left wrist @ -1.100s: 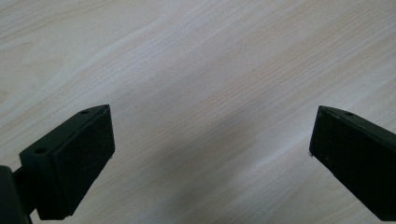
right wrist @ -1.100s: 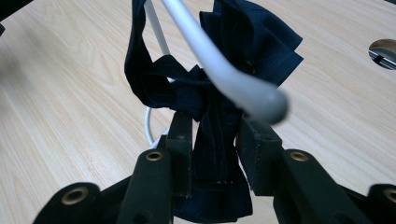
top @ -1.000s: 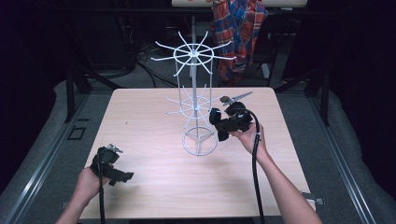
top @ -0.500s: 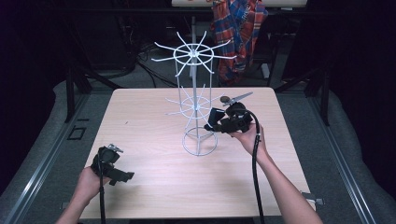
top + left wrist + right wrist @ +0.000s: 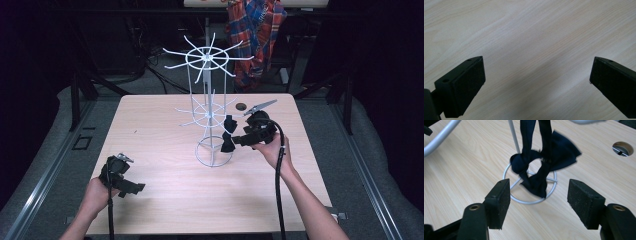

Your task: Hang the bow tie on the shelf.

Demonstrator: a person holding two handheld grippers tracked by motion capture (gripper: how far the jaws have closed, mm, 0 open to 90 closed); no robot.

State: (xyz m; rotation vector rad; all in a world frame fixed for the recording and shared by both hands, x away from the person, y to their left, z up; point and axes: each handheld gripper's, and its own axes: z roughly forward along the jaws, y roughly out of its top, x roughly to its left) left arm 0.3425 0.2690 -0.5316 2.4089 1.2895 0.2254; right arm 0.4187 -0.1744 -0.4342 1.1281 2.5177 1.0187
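Since the earlier frame the right gripper (image 5: 235, 141) has edged back from the rack (image 5: 210, 112), jaws spread wide and holding nothing. Just ahead of them, at frame centre, a dark cloth (image 5: 541, 167) hangs from a lower prong above the rack's base ring. At lower left, the left gripper (image 5: 131, 188) hovers over the table (image 5: 165, 200), jaws wide, empty.
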